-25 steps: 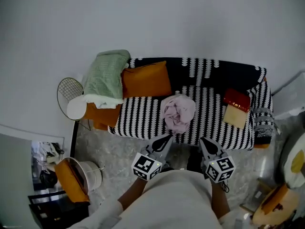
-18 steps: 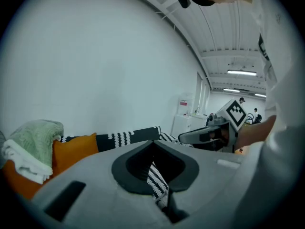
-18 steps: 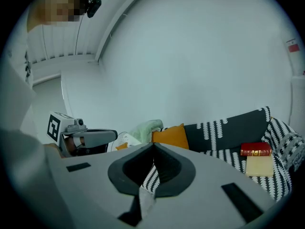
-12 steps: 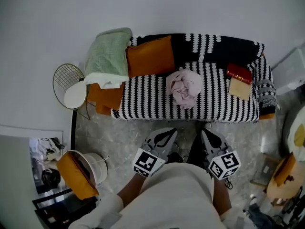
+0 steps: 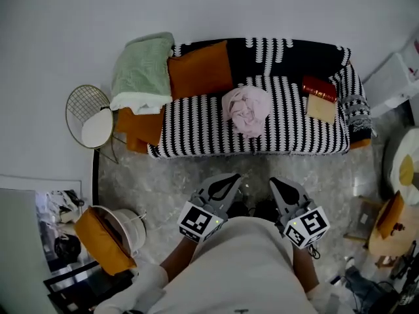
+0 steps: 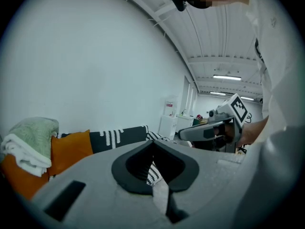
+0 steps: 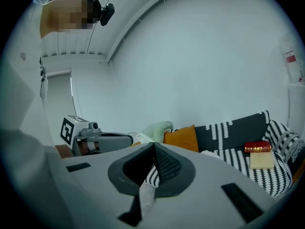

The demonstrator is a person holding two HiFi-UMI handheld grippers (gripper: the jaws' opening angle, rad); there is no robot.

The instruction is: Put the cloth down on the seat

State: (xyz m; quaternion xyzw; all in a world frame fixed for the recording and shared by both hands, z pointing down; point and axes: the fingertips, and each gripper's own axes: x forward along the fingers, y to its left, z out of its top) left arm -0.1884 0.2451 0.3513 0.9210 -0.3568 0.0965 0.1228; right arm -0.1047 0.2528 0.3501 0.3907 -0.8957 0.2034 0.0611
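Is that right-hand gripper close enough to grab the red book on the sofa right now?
Probably not. The right gripper is held near the person's body, jaws together, with bare floor between it and the sofa. Nothing blocks the red book, so a step forward should do.

Plain white wall [image 5: 209, 5] fills the far side. Floor [image 5: 163, 175] grey, mottled like stone. Sofa [image 5: 196, 126] with black-and-white striped cover set against the wall; orange cushion [image 5: 200, 70] leaning on its backrest, pale green blanket [image 5: 141, 64] heaped over the left arm. Round wire side table [image 5: 91, 120] just beside that end. White cabinet [image 5: 393, 80] off the right end. Left gripper view: ribbed white ceiling [image 6: 214, 32], lit strip lights [image 6: 228, 77] in an open space beyond the sofa
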